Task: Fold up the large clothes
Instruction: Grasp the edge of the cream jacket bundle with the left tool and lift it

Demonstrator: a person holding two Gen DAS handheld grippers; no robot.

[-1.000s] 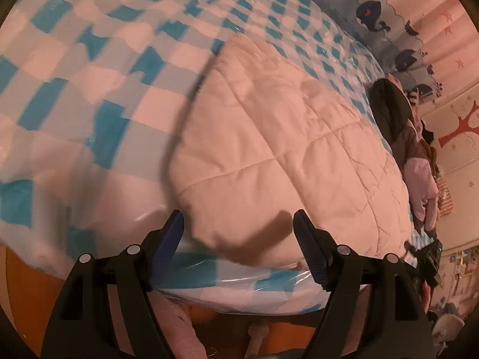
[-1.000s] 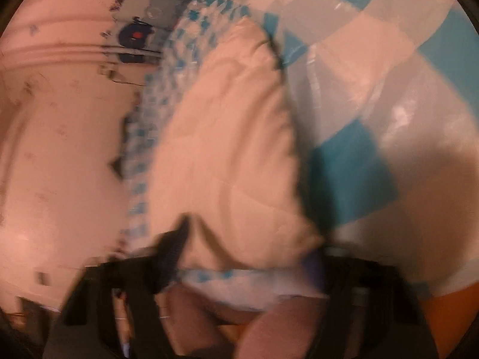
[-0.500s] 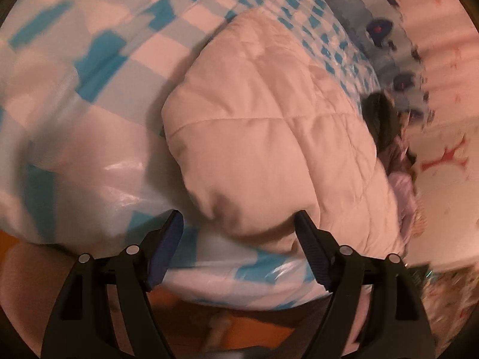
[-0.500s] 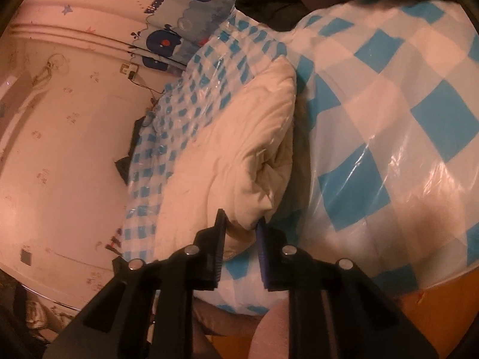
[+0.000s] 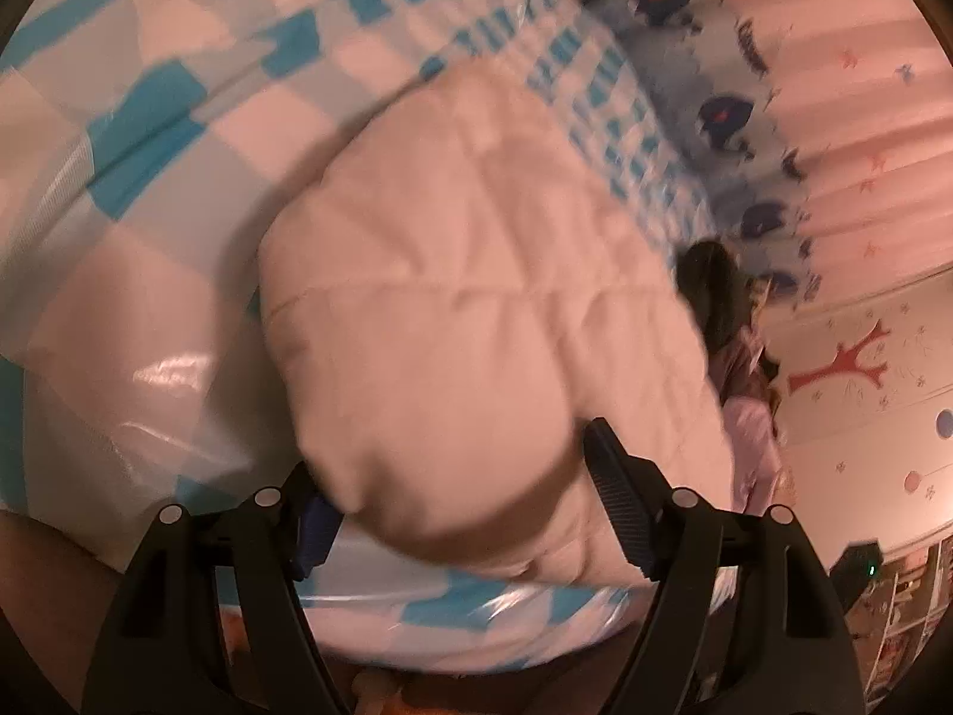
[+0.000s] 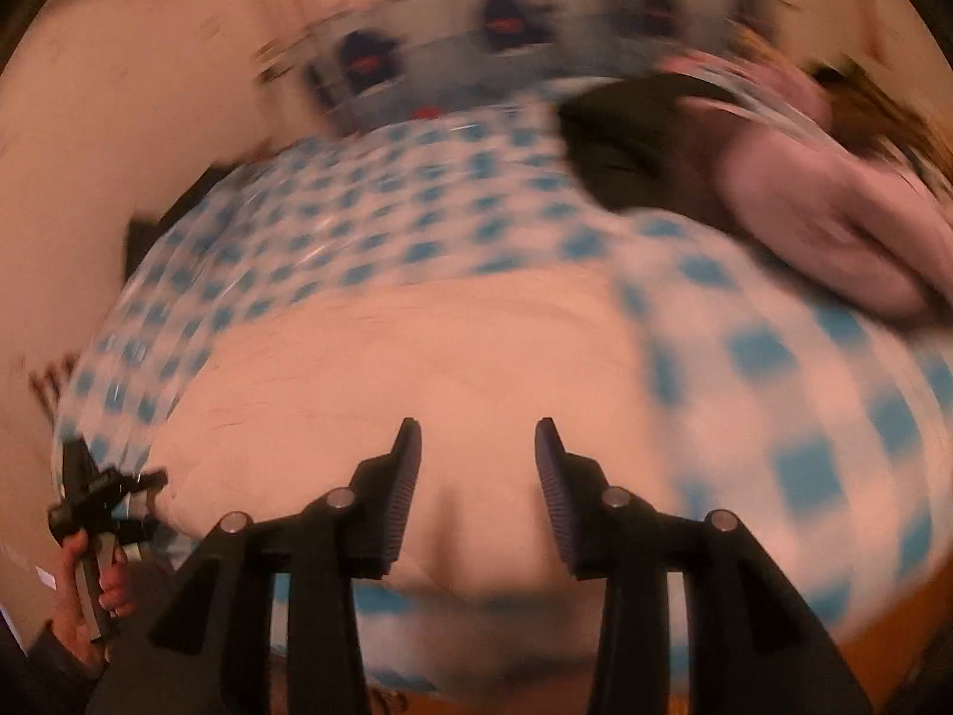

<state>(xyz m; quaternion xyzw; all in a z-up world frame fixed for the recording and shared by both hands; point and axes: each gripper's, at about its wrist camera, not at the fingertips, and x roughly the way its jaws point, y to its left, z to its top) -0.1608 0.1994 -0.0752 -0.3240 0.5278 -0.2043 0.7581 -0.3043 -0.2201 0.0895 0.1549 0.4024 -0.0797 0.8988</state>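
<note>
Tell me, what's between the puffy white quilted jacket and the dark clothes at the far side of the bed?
In the right wrist view, only the blue-and-white checked plastic sheet lies between the puffy white quilted jacket and the dark clothes.

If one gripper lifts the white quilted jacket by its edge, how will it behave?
The white quilted jacket looks puffy and soft, so it will probably sag and unfold. It seems light for its bulk. The glossy checked cover beneath may let it slide.
</note>
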